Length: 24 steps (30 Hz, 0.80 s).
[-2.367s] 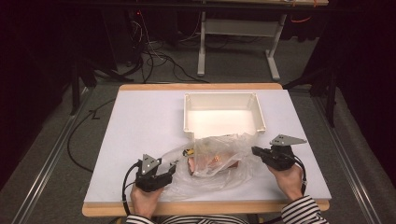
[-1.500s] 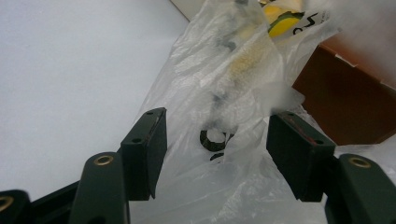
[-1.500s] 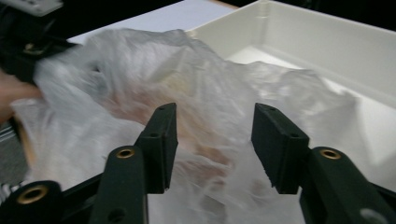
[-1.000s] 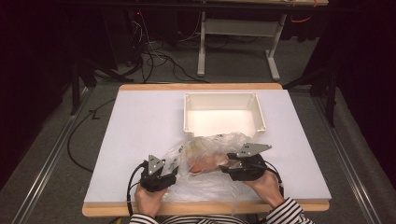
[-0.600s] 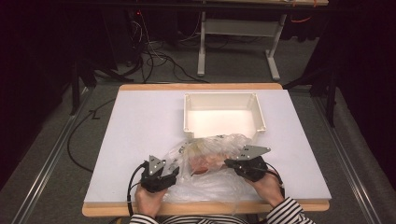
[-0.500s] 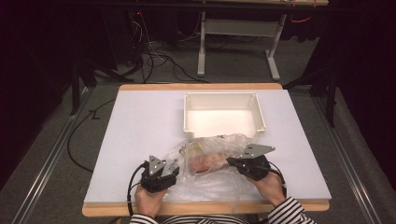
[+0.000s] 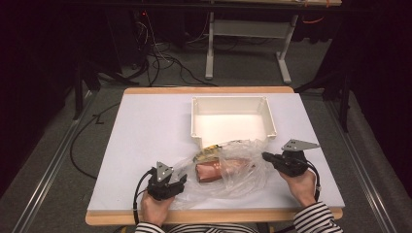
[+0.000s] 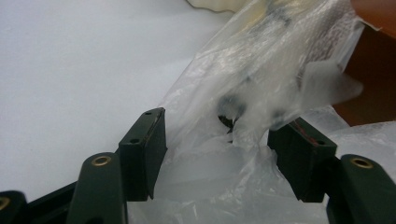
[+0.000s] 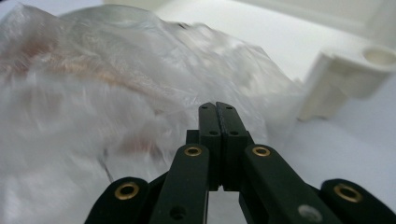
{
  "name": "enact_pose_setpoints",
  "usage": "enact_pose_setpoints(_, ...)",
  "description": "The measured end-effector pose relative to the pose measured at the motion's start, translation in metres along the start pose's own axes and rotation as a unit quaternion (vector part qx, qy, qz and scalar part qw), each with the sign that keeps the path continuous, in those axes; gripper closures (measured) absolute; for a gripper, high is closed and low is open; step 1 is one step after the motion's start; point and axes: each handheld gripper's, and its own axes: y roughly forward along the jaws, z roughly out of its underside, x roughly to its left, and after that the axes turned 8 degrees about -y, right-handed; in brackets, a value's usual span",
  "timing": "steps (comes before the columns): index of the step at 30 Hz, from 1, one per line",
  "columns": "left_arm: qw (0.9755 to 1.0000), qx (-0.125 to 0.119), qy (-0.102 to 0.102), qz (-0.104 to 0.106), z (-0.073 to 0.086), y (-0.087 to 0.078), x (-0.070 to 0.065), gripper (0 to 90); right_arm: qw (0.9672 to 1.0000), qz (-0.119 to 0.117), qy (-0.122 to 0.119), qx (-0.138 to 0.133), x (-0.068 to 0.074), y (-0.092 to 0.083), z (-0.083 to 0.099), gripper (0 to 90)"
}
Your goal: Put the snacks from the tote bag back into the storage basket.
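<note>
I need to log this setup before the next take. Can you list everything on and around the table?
plastic bag: one, clear, near edge of the table, between the tools
brown packet: one, reddish-brown, inside the bag
tray: one, white, empty, behind the bag
table: one, white top, wooden edge
cables: several, black, floor beyond the table
left tool: black, jaws apart around bag film
right tool: black, jaws shut, at the bag's right edge
sleeves: striped

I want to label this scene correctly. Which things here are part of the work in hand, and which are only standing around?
In the work: clear plastic bag, reddish packet inside it, left gripper, right gripper.

Just there: white tray, white table, floor cables.
</note>
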Motion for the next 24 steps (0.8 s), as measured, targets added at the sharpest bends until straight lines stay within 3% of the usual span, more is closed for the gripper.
enact_pose_setpoints(5, 1.0, 0.004, 0.005, -0.003, 0.0, 0.0, -0.001, 37.8, 0.9992, 0.013, 0.029, 0.026, -0.014, 0.01, 0.018, 90.0)
enact_pose_setpoints(13, 1.0, 0.001, 0.005, -0.001, 0.0, 0.0, -0.001, 38.1, 0.9976, 0.015, 0.038, 0.056, -0.017, 0.023, 0.033, 89.0)
enact_pose_setpoints(17, 1.0, -0.005, 0.005, 0.005, -0.001, -0.002, -0.001, 38.1, 0.9984, 0.009, 0.045, 0.033, -0.014, 0.013, 0.028, 74.0)
enact_pose_setpoints(24, 0.9999, -0.007, 0.011, 0.01, -0.005, -0.002, -0.005, 38.4, 0.9993, 0.004, 0.026, -0.028, -0.003, -0.022, 0.004, 60.5)
